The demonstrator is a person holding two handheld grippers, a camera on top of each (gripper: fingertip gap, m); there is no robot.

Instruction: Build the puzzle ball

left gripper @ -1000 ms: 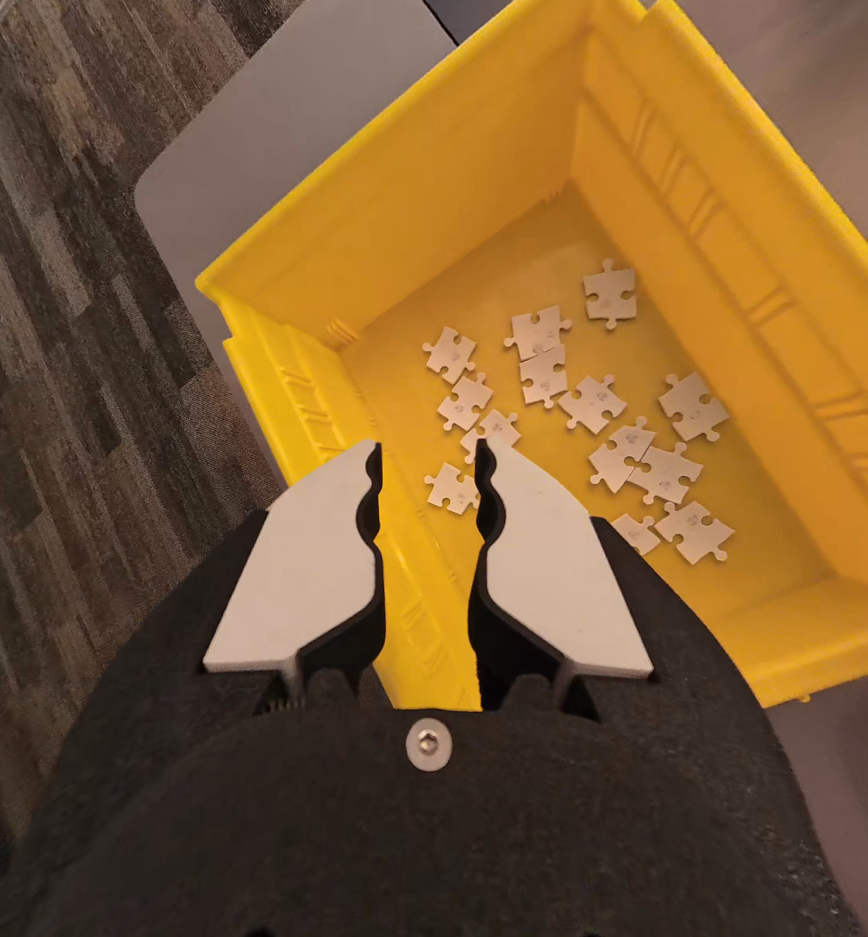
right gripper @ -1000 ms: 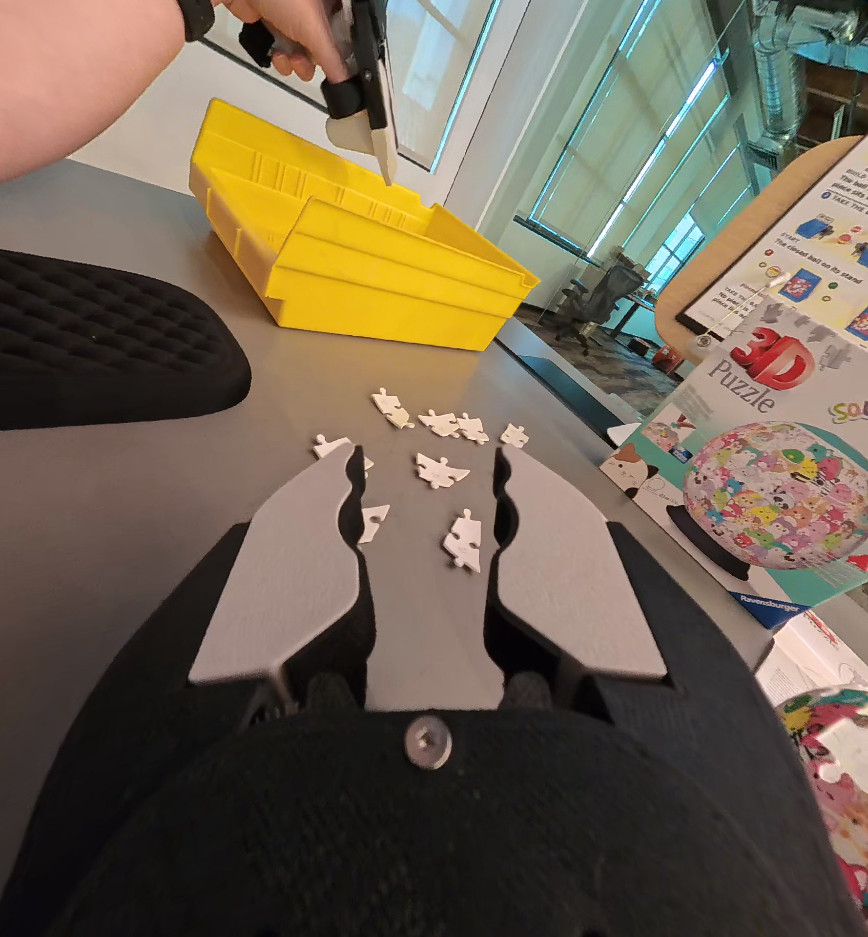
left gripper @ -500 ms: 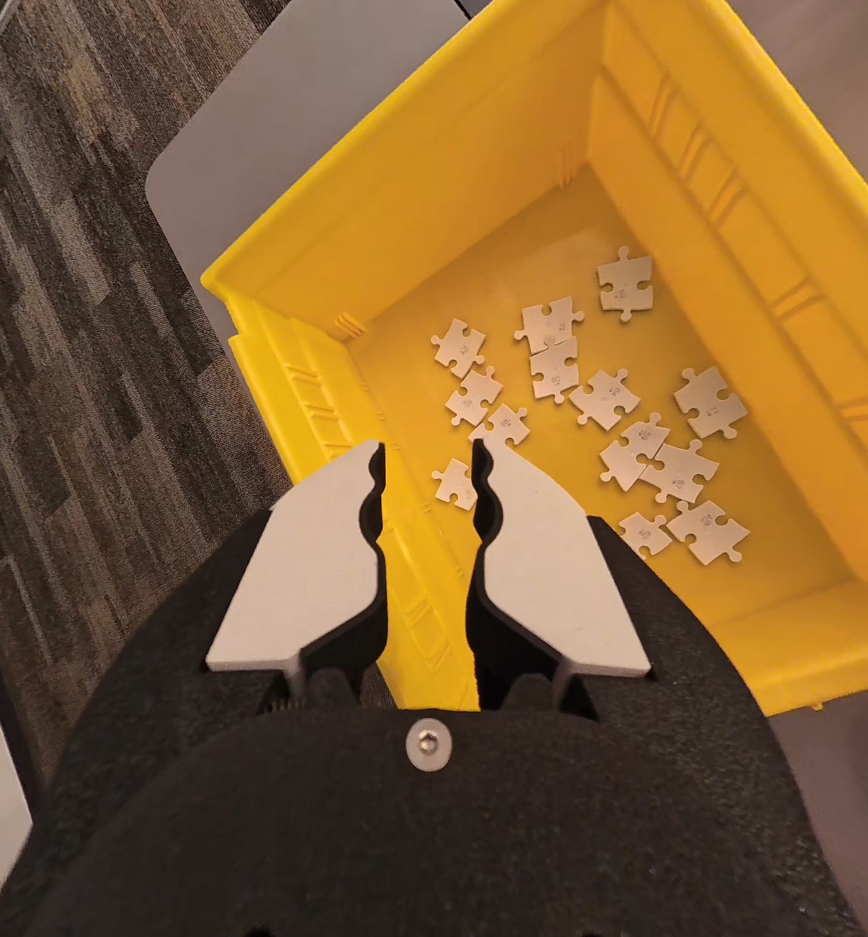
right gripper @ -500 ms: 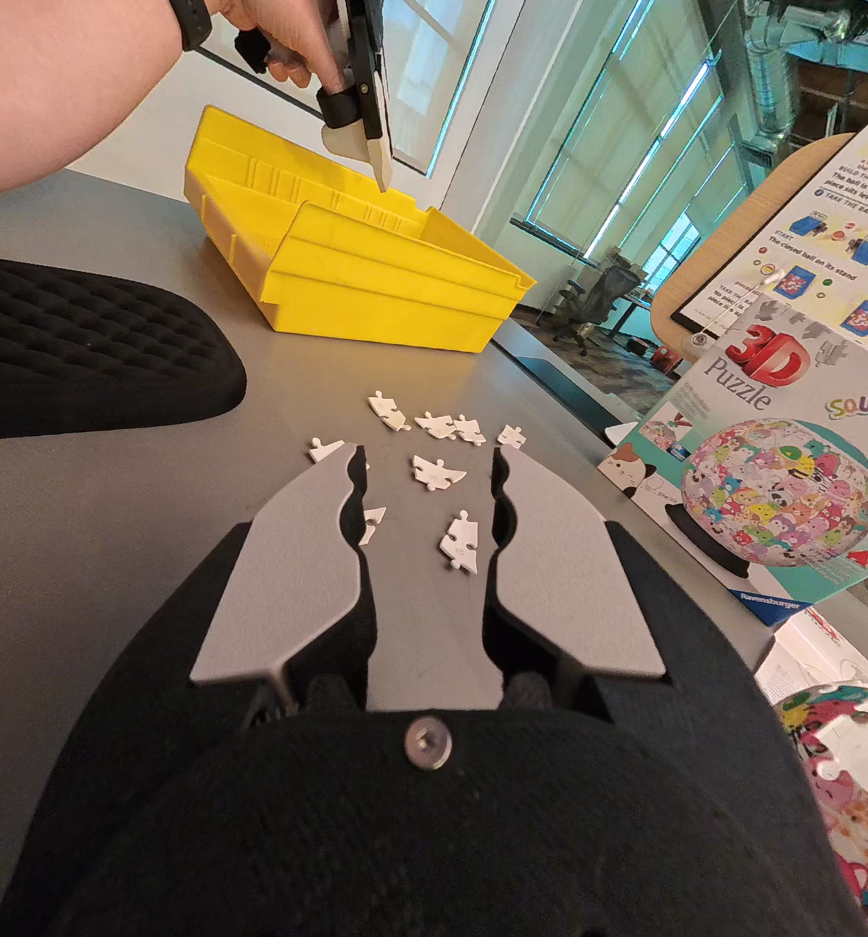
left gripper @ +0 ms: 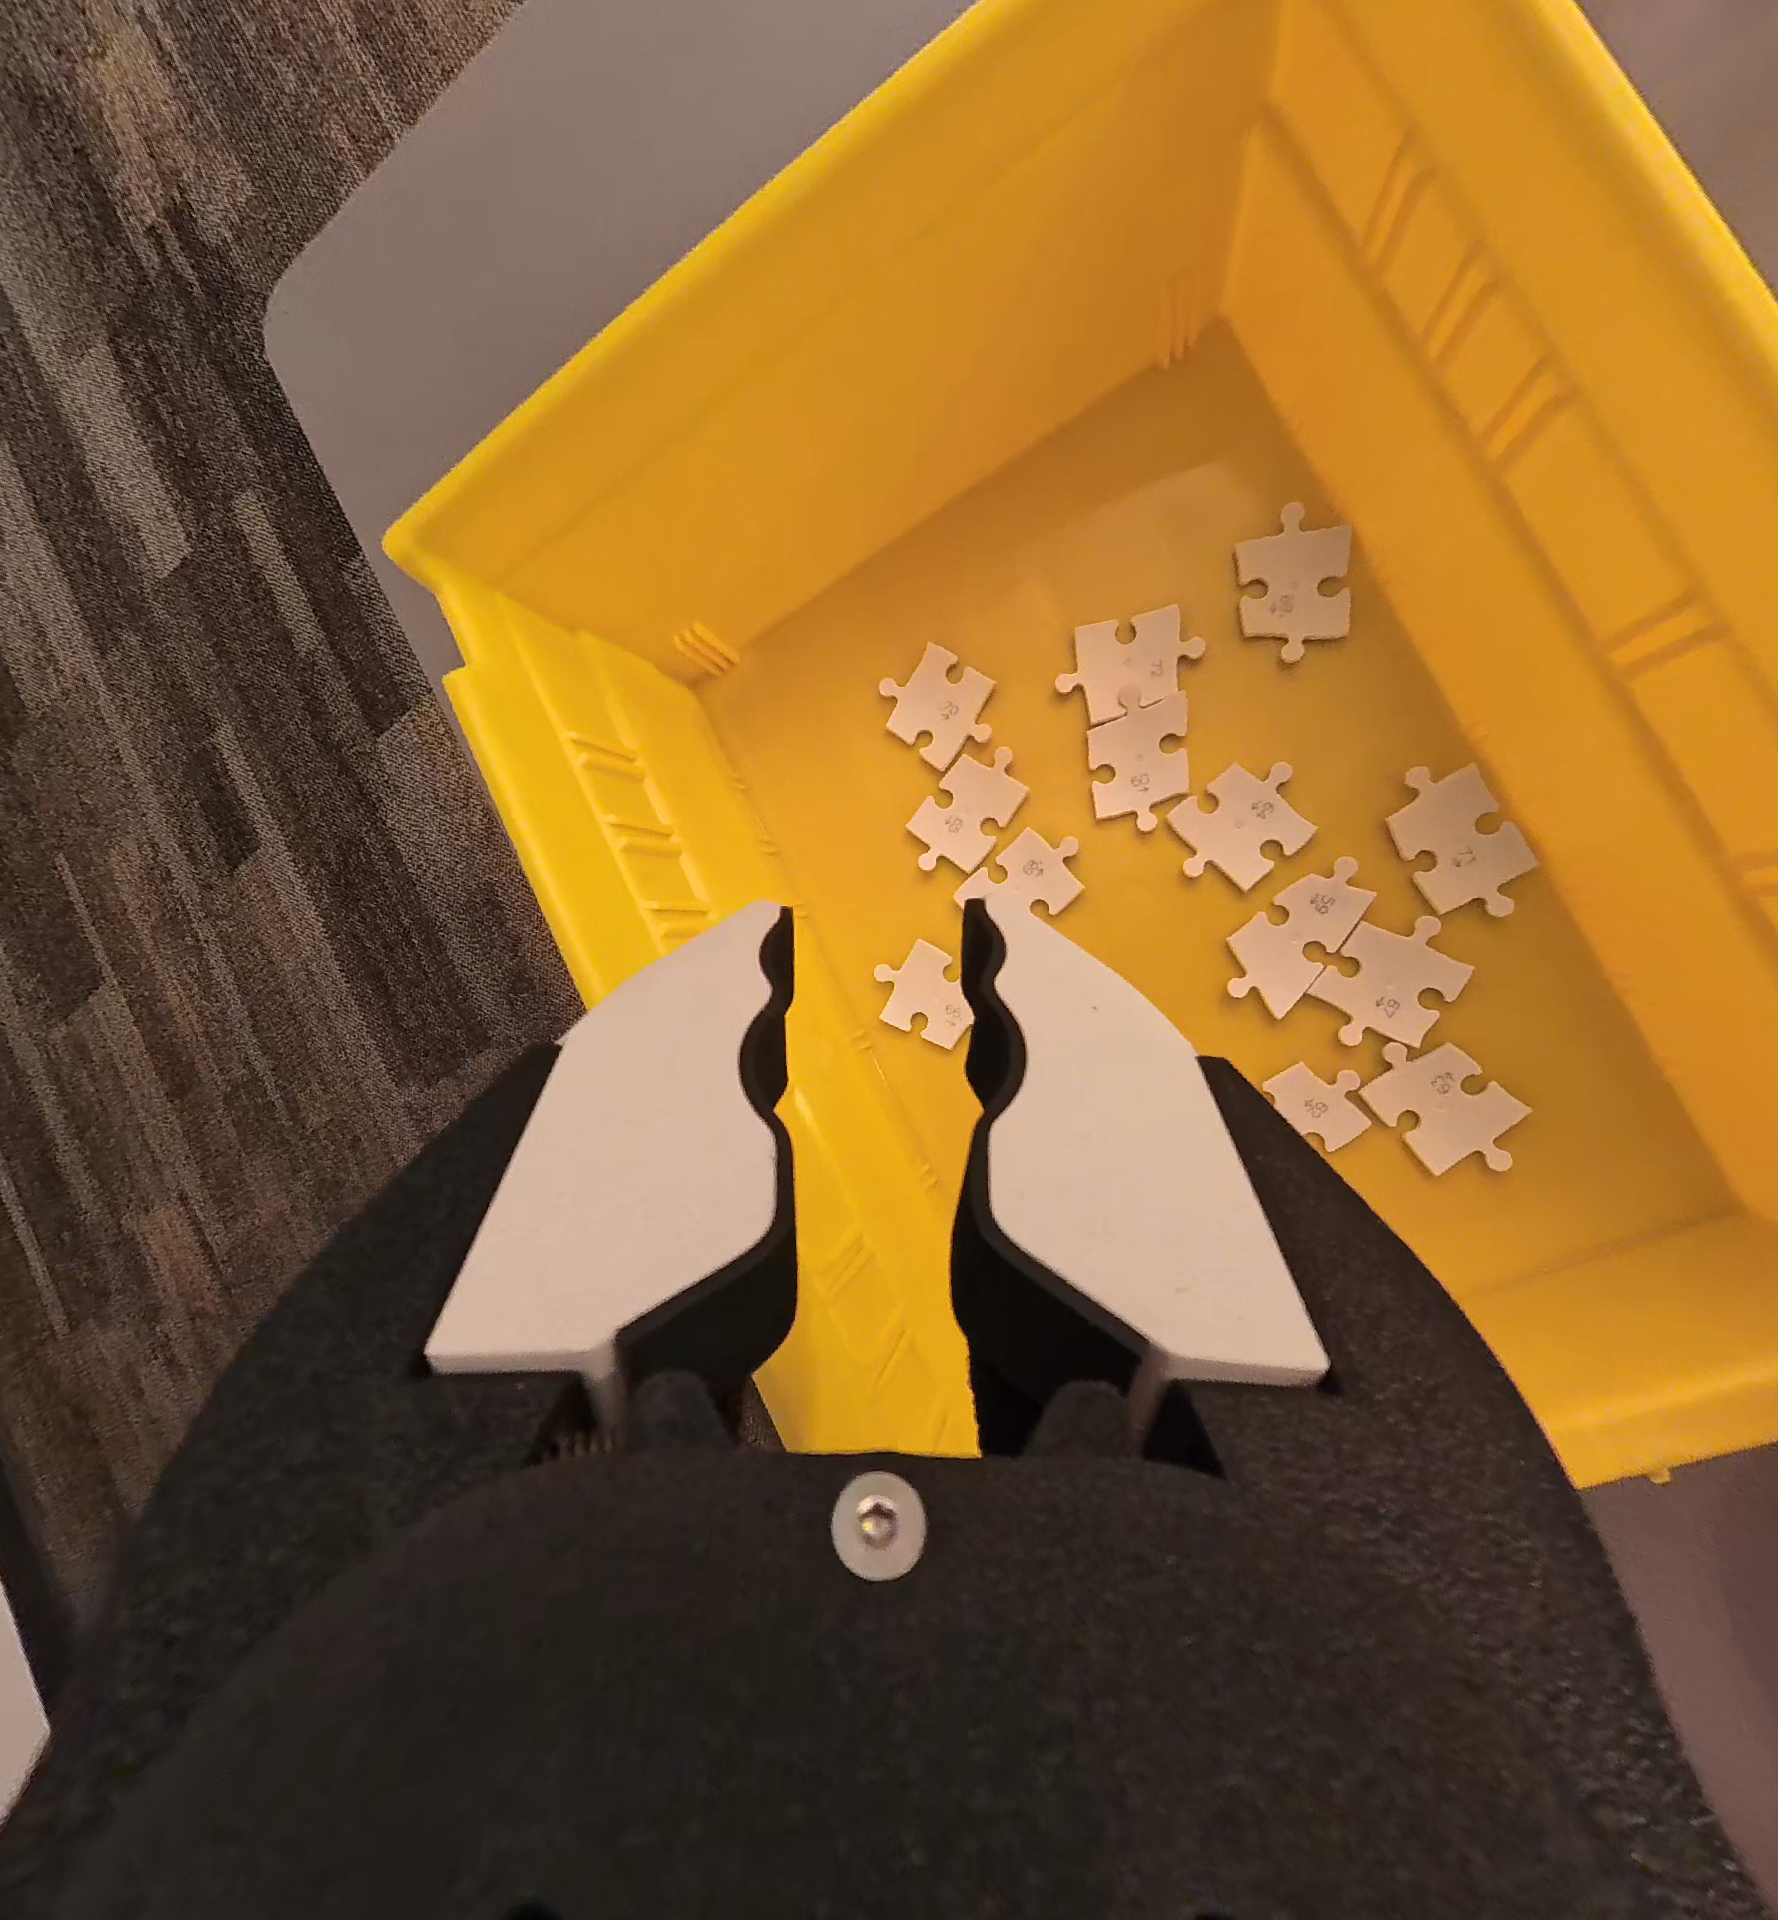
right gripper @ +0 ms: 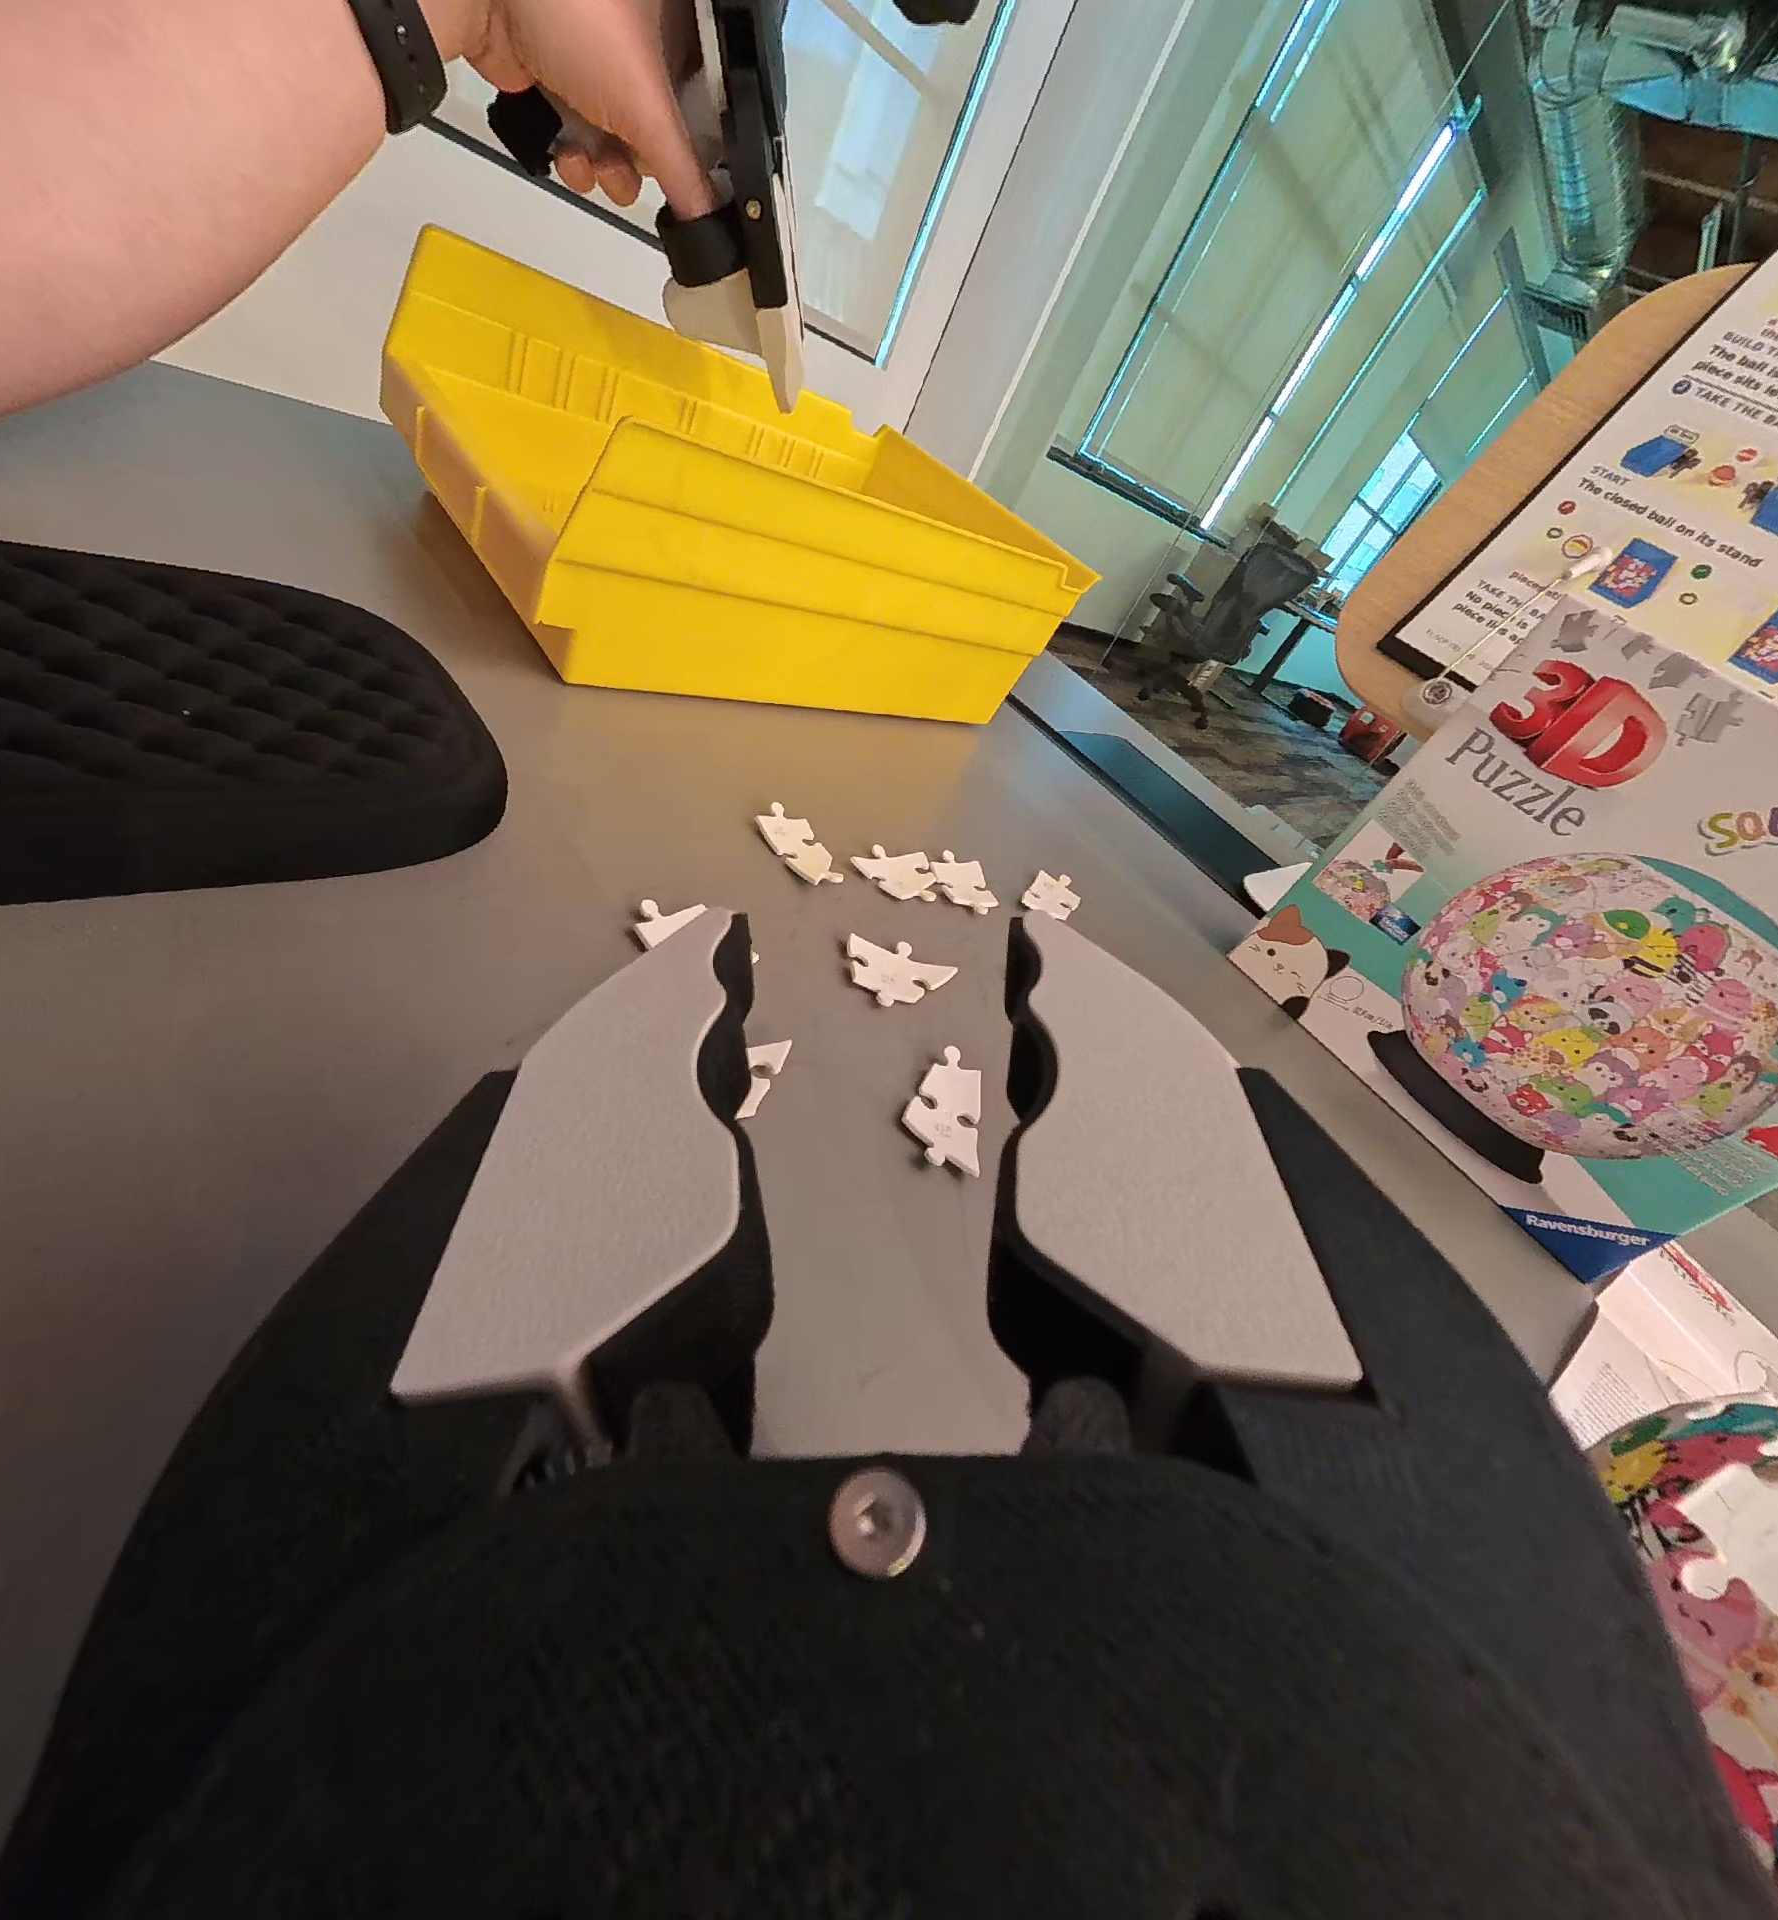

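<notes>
The left hand-held gripper (left gripper: pixel 877 914) hangs over the near wall of the yellow bin (left gripper: pixel 864 416), jaws apart and empty — pale puzzle pieces (left gripper: pixel 1243 840) lie scattered inside. The right hand-held gripper (right gripper: pixel 877 930), also apart, hovers low over more pieces (right gripper: pixel 890 966) on the grey tabletop (right gripper: pixel 241 1039), beside the puzzle box (right gripper: pixel 1591 997).
</notes>
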